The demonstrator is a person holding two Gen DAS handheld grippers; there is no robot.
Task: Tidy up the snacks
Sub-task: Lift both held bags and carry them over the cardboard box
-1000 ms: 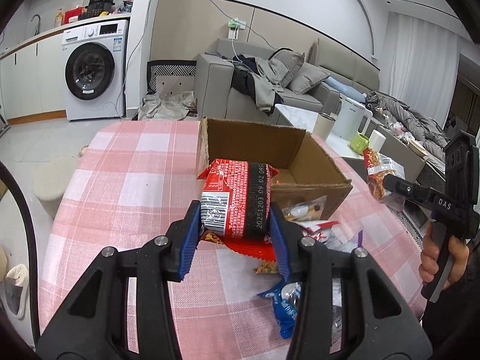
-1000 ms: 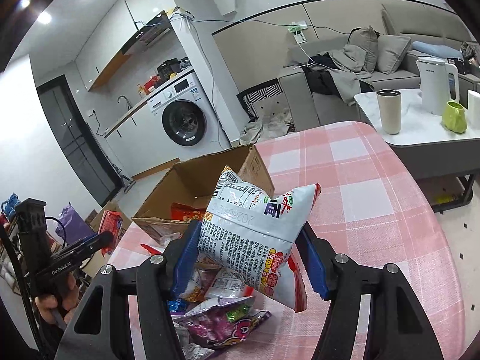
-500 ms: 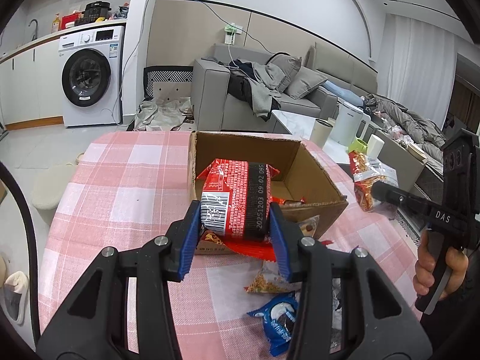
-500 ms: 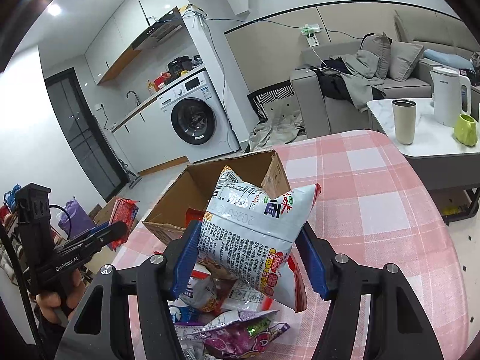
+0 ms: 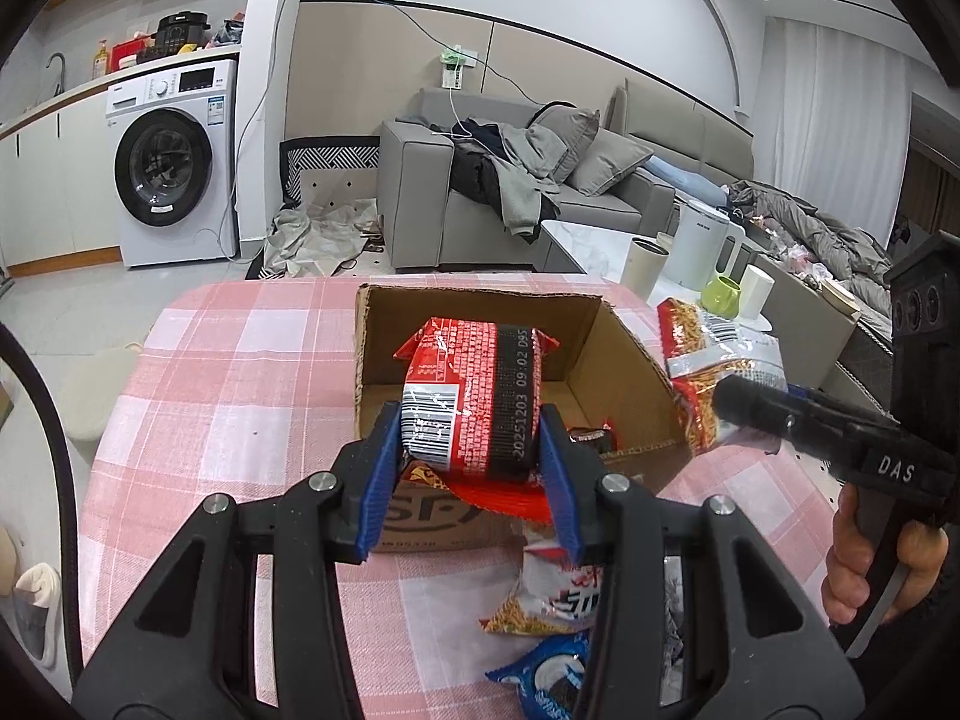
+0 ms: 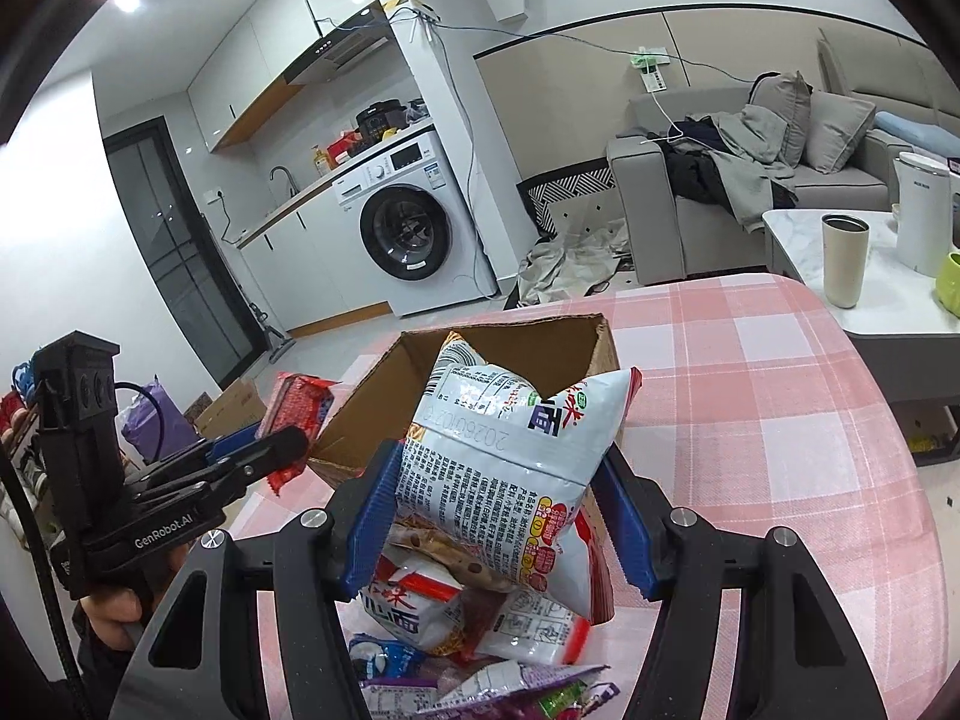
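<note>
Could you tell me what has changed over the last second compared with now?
Both grippers have carried their packets forward toward the cardboard box: the left gripper now holds the red packet at its opening, and the right gripper brings the white packet close. Both grips stayed shut; the loose snacks stayed put.

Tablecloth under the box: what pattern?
Pink-and-white check on the tablecloth; clearest in the left wrist view.

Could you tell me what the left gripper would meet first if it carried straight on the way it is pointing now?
Probably the cardboard box: the left gripper, shut on the red snack packet, points into its open top, though depth is unclear.
</note>
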